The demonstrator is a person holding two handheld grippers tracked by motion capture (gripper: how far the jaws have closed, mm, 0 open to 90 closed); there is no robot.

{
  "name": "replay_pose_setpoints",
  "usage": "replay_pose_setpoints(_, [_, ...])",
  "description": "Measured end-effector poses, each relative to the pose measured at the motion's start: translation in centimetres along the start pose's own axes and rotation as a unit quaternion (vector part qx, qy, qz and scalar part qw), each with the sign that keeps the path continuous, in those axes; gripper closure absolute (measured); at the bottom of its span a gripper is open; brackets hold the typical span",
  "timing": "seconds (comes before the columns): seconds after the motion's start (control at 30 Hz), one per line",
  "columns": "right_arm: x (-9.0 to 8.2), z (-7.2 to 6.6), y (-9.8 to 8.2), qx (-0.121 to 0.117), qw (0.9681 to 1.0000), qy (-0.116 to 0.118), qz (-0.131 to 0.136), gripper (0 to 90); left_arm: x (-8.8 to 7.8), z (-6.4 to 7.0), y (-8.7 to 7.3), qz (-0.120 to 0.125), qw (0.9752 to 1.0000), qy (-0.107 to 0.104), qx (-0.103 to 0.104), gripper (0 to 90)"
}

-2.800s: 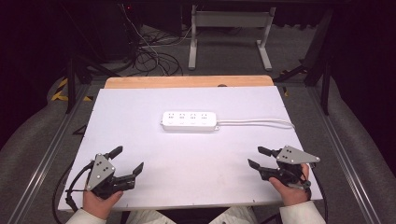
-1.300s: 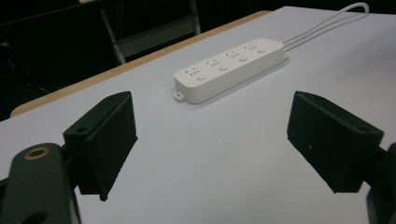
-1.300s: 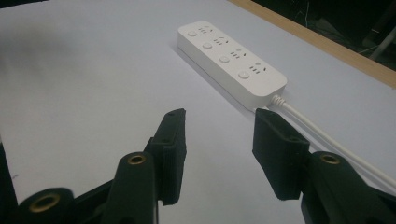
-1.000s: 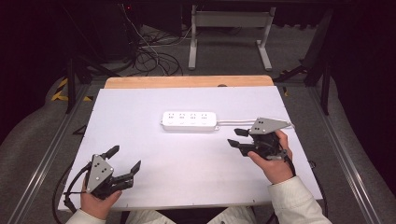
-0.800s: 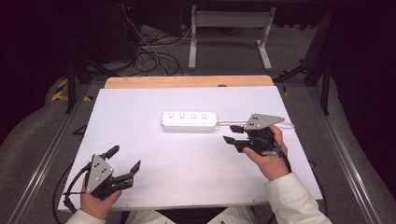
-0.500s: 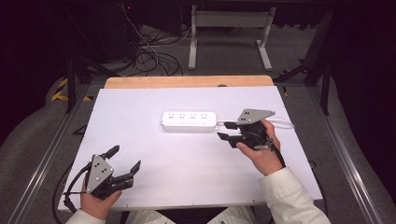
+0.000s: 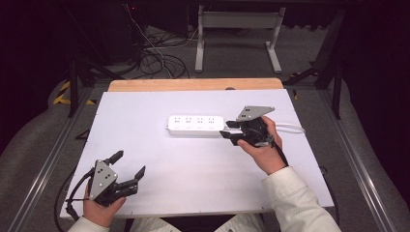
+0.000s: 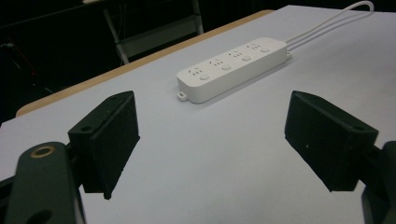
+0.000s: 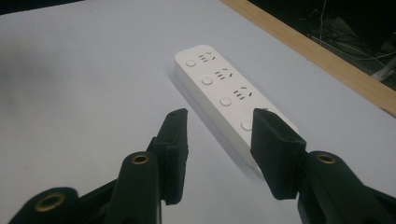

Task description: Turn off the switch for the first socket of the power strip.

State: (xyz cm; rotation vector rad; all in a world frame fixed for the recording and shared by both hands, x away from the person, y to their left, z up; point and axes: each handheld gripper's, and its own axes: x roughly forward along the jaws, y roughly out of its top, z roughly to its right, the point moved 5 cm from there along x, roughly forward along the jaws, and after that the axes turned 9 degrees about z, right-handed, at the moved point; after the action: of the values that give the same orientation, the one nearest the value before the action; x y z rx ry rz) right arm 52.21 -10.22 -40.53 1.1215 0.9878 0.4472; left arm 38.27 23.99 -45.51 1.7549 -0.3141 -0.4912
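- Left gripper sat at the near left corner of the white table, held in the person's left hand. Its jaws were spread wide with nothing between them. In the left gripper view they pointed over bare table toward the strip, well apart from it.
- Strip, a white power strip, lay flat near the middle of the table, a little toward the far side. It had a row of sockets and round buttons on top.
- Right gripper was at the strip's right end, held in the right hand. Its jaws were partly apart and gripped nothing. In the right gripper view one jaw was in front of the strip's near end and the other was just beside it.
- Cord, white, ran from the strip's right end toward the table's right edge, partly behind the right hand.
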Motion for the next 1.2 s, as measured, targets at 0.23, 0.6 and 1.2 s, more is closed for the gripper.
replay_pose_setpoints(0.23, [0.7, 0.7, -0.1, -0.011, 0.9999, -0.012, -0.003, 76.1, 0.0, 0.0, 0.0, 0.0, 1.0, 0.0, 0.0, 18.0])
replay_pose_setpoints(0.6, [2.6, 2.0, -0.3, 0.021, 0.9996, -0.014, -0.015, 90.0, 0.0, 0.0, 0.0, -0.001, 1.0, 0.001, 0.001, 18.0])
replay_pose_setpoints(1.2, [7.2, 3.7, -2.1, 0.048, 0.998, -0.035, -0.02, 90.0, 0.1, -0.2, -0.1, -0.001, 1.0, -0.001, -0.005, 18.0])
